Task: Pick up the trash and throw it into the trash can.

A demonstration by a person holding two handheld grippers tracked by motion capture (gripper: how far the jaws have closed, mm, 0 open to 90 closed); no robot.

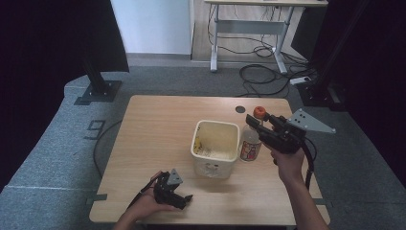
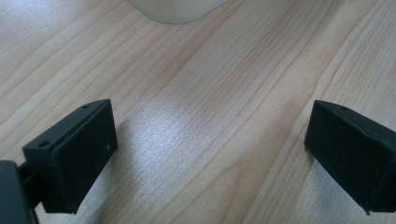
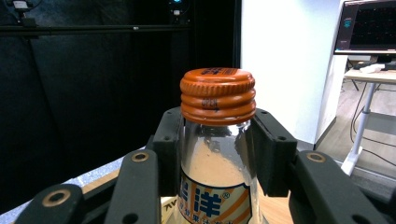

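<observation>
The right claw is clamping a glass bottle at the shoulder, just under its orange screw cap, with one black jaw pressing on each side of the clear neck. In the high view the bottle is standing upright on the counter, just beside the right wall of a cream plastic tub, and the right claw is reaching in level from the right side while the person's hand is gripping its body behind. The bottle is looking stiff and fairly heavy for its size, smooth and likely slippery under the pads, and breakable if it is dropped or knocked against the tub; the narrow shoulder below the cap ridges is probably the safest place to be holding it, since the ridges are giving the jaws something to catch on, while the labelled body lower down would be wider and slicker. The left claw is standing open, its two jaws wide apart with nothing between them, hovering low over bare wood near the front edge of the counter, where the left claw is lying in the person's hand well apart from the tub. The counter is pale wood with a round cable hole near its far edge, sitting on grey carpet, with black curtains at both sides and a desk with trailing cables beyond.
</observation>
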